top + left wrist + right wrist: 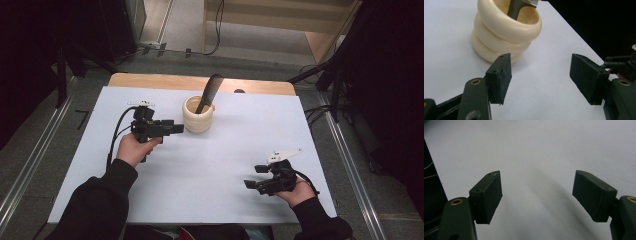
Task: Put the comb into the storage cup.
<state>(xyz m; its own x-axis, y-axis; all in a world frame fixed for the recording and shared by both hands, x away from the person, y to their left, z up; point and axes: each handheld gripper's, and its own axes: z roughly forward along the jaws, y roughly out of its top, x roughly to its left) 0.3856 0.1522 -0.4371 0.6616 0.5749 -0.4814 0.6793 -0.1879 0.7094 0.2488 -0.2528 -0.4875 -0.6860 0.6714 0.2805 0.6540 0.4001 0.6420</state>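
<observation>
The cream ribbed holder [197, 115] stands upright on the white table [210, 165], toward the far edge and slightly left of centre. A dark comb [209, 91] rests inside it, its long axis leaning up and away toward the far right, the toothed end projecting well above the rim. In the left tool view the holder [504, 32] sits ahead and to the left of the jaw line, near but not touching the nearer pad, and the comb handle [515, 8] rises from its mouth. The left tool [175, 128] lies just beside the holder on its left, pointing level toward it; its jaws stand wide apart with nothing between them. The right tool [252, 176] rests well apart, near the table's near right corner, its jaws likewise spread and empty over bare table [534, 157]. The left hand [134, 149] is clearly the nearer one, so any grasp of the comb or holder would probably fall to it.
</observation>
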